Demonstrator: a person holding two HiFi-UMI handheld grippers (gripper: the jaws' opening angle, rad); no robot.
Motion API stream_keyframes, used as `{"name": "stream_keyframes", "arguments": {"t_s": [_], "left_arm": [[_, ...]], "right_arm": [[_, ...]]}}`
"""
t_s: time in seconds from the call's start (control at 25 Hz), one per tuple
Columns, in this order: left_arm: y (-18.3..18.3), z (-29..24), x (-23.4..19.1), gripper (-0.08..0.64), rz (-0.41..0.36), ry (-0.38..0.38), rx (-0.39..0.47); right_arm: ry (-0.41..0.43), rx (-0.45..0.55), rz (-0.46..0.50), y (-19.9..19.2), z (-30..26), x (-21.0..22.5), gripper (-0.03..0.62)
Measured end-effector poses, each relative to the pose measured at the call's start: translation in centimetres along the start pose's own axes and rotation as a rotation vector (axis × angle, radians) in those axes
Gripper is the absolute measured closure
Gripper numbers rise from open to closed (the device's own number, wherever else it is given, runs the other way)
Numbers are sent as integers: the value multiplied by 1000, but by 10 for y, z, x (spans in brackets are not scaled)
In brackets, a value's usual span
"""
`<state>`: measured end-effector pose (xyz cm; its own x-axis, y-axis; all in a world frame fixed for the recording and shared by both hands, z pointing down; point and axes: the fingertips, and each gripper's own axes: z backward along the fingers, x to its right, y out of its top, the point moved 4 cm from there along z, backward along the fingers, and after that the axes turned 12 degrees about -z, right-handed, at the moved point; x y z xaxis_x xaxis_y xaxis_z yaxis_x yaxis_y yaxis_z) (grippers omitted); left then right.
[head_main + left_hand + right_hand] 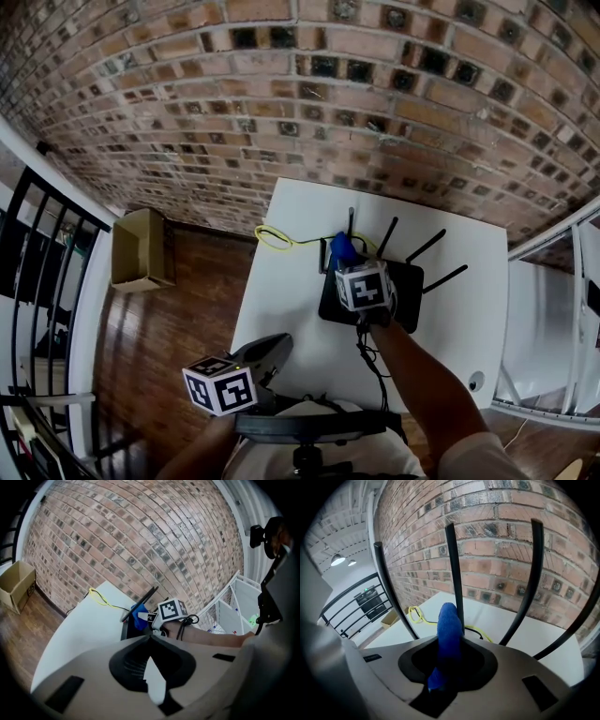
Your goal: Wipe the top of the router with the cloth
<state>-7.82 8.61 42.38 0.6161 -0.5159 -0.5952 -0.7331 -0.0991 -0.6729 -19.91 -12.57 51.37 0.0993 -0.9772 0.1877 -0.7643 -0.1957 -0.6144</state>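
Router (410, 285) lies on the far half of the white surface (281, 309), close to the brick wall, with its antennas (427, 246) raised. The right claw (347, 255) is clamped on the blue cloth (449, 639). The cloth stands up between the jaws and projects past the tips, so that fabric rather than the claw can meet the casing. This claw is held over the rear left part of the router, near the antenna bases. Whether the cloth touches the top cannot be determined. The left claw (272, 349) is at the near edge of the surface, jaws together and empty, clear of the wiping path. A yellow cable (274, 240) lies on the surface just left of the router.
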Motion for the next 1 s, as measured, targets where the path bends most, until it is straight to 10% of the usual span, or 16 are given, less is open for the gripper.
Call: {"name": "stream_keyframes", "arguments": {"t_s": [1.0], "left_arm": [[54,-50,55,532,-186,-142,28]], "right_arm": [[-13,414,-143,89,113,22,479]]}}
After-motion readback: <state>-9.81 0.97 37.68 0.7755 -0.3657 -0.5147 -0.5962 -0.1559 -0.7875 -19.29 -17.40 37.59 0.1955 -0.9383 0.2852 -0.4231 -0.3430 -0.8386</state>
